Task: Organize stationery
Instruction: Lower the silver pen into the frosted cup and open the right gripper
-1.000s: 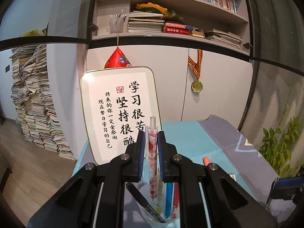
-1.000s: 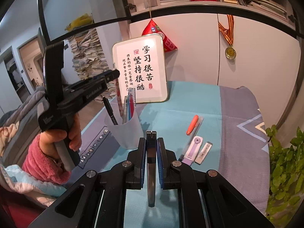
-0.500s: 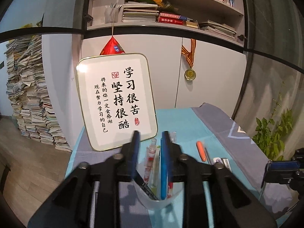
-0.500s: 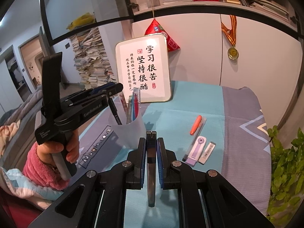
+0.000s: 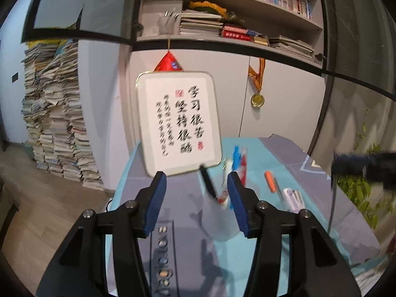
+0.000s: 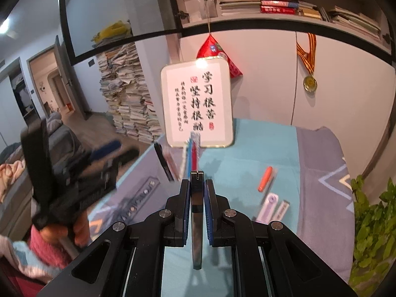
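my left fingers [image 5: 195, 198] are wide apart, the pen cup [image 5: 219, 220] just ahead. my right fingers [image 6: 197, 193] squeeze a dark pen [image 6: 197, 222].

White cabinets [image 5: 284, 113] under bookshelves [image 5: 247, 7], paper stacks [image 5: 54, 123] on wooden floor [image 5: 44, 212].

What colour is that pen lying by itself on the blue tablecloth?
Orange. The pen shows most sharply in the right wrist view, lying apart from the cup.
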